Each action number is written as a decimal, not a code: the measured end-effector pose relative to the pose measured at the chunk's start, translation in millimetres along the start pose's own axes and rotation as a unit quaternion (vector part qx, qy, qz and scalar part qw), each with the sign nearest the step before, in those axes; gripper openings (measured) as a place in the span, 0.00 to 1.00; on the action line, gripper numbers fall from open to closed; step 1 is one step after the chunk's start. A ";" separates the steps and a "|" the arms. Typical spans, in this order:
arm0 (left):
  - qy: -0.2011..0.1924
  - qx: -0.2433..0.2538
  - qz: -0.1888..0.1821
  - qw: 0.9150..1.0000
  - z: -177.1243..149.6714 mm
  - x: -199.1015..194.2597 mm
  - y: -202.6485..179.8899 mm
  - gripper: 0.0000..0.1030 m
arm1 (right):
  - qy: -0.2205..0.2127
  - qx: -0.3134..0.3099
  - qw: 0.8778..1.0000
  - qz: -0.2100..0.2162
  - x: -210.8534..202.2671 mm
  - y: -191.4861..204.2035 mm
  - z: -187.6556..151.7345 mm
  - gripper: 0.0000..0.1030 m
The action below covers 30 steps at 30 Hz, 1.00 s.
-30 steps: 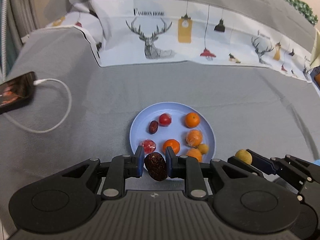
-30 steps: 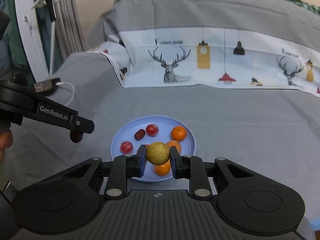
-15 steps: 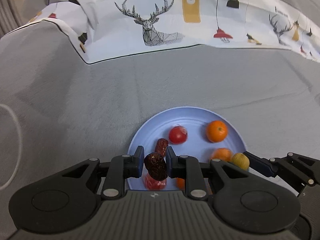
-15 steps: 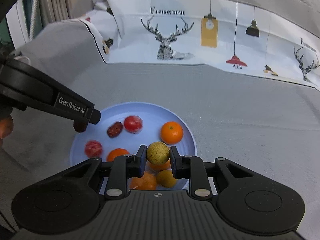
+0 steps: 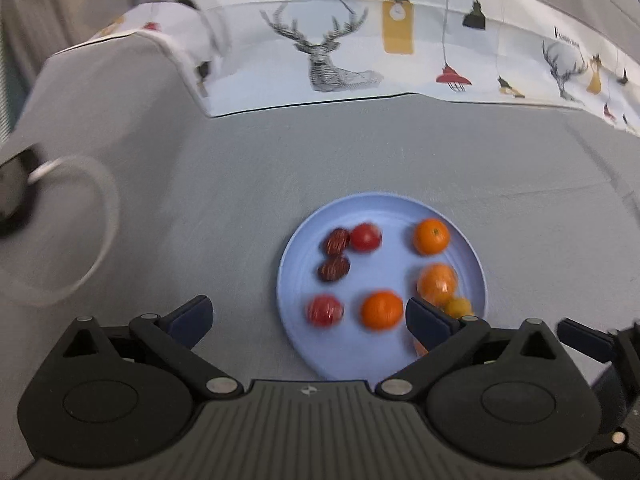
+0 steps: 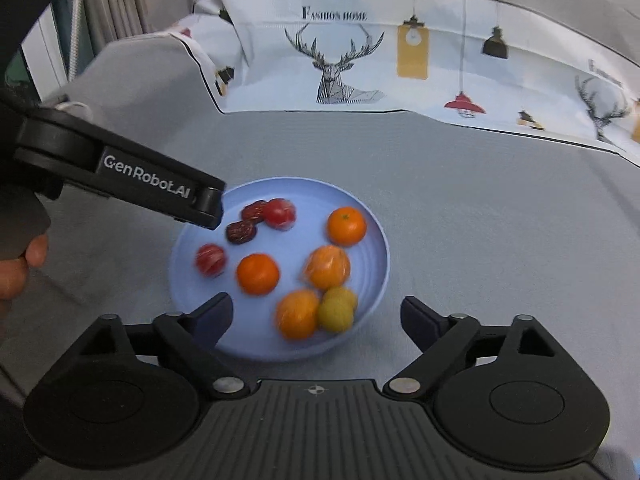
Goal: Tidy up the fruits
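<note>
So both my tongs had just been opening and neither had anything between the pads. My left gripper was spread wide, hovering over the near edge of the blue plate, and my right gripper was nearly as wide over the same plate. All the fruit I could see sat on that plate: two wrinkly dates touching just ahead of my left tongs, two red ones, the tangerines, and two small yellow-green fruits side by side right in front of my right tongs. My guess is they're all light and a bit squashy, and the round ones would roll. The dates looked sticky. I'd pinch each across its middle, gently. The whole thing sat on a grey bedspread, soft enough that the plate could tip.
</note>
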State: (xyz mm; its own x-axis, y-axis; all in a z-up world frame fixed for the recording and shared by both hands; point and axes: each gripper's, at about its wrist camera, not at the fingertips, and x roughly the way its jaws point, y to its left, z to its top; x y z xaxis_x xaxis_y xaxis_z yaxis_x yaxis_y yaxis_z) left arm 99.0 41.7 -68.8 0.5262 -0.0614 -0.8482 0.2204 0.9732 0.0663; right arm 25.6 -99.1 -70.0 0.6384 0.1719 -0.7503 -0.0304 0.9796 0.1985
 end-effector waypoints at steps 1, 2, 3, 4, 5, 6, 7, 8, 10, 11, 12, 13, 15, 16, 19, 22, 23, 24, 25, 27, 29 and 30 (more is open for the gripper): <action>-0.001 -0.005 0.000 1.000 -6.6 -9.8 2.6 1.00 | -0.005 0.005 1.000 -0.001 -12.5 0.5 -4.1 0.93; -0.003 -0.011 -0.002 1.000 -15.2 -21.8 5.8 1.00 | -0.013 0.013 1.000 -0.002 -27.8 2.8 -9.5 0.95; -0.005 -0.014 -0.003 1.000 -22.8 -31.8 8.0 1.00 | -0.020 0.018 1.000 -0.003 -40.4 4.8 -13.7 0.95; -0.008 -0.015 -0.002 1.000 -31.4 -43.3 9.8 1.00 | -0.029 0.022 0.999 -0.004 -51.9 6.9 -18.0 0.97; -0.009 -0.013 0.001 1.000 -38.1 -52.2 10.3 1.00 | -0.037 0.024 0.999 -0.005 -62.5 9.1 -22.4 0.98; -0.011 -0.010 0.003 1.000 -43.7 -59.8 10.2 1.00 | -0.046 0.021 0.999 -0.007 -73.7 12.2 -26.9 0.98; -0.016 -0.008 0.005 1.000 -49.1 -68.4 9.8 1.00 | -0.056 0.017 0.998 -0.010 -82.3 14.7 -30.3 0.99; -0.022 -0.006 0.005 1.000 -53.7 -75.6 9.2 1.00 | -0.066 0.014 0.998 -0.014 -89.2 16.6 -32.7 0.99; -0.032 -0.004 0.006 0.999 -60.8 -88.0 6.3 1.00 | -0.084 0.012 0.996 -0.021 -101.6 19.1 -37.8 0.99; -0.035 -0.003 0.005 0.999 -63.5 -92.1 5.6 1.00 | -0.088 0.014 0.996 -0.024 -105.2 19.4 -39.7 0.99; -0.037 -0.003 0.006 0.999 -65.4 -96.1 4.0 1.00 | -0.090 0.017 0.995 -0.025 -108.9 19.3 -40.9 0.99; -0.039 -0.002 0.006 0.999 -67.7 -100.8 2.0 1.00 | -0.092 0.020 0.995 -0.026 -111.6 19.2 -41.9 0.99; -0.046 0.000 0.005 0.999 -71.8 -109.4 -1.1 1.00 | -0.099 0.021 0.995 -0.027 -118.9 19.7 -45.2 0.99; -0.049 0.001 0.005 0.999 -73.0 -112.3 -2.3 1.00 | -0.101 0.020 0.994 -0.027 -121.6 19.9 -46.7 0.99; -0.055 0.001 0.003 0.998 -78.3 -121.3 -5.1 1.00 | -0.108 0.018 0.994 -0.031 -129.7 21.8 -50.9 0.99; -0.059 0.002 0.001 0.998 -81.8 -126.5 -7.4 1.00 | -0.109 0.020 0.993 -0.032 -133.0 22.0 -52.6 0.99; -0.060 0.003 0.002 0.998 -82.1 -127.2 -7.8 1.00 | -0.110 0.021 0.993 -0.032 -134.2 21.4 -53.0 0.99; -0.061 0.005 0.003 0.998 -82.8 -128.3 -8.8 1.00 | -0.110 0.023 0.993 -0.033 -134.5 21.2 -53.6 0.99; -0.062 0.006 0.004 0.998 -83.1 -128.6 -9.5 1.00 | -0.112 0.024 0.993 -0.035 -135.6 20.6 -53.7 0.99; -0.063 0.007 0.004 0.998 -84.2 -129.6 -10.2 1.00 | -0.114 0.026 0.992 -0.038 -136.6 21.1 -54.6 0.99; -0.063 0.009 0.005 0.998 -85.0 -129.6 -11.5 1.00 | -0.116 0.028 0.992 -0.040 -138.0 21.0 -55.5 0.99; -0.063 0.010 0.005 0.998 -85.1 -129.4 -12.4 1.00 | -0.116 0.028 0.992 -0.041 -139.0 20.6 -55.8 0.99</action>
State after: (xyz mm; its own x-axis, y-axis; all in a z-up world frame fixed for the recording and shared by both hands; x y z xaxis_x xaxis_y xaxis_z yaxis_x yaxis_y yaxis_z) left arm -41.8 56.4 -4.6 0.6274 -0.0794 -0.7746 0.2300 0.9693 0.0870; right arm -106.6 -97.0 3.1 0.7968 0.0566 -0.6016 0.0683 0.9808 0.1826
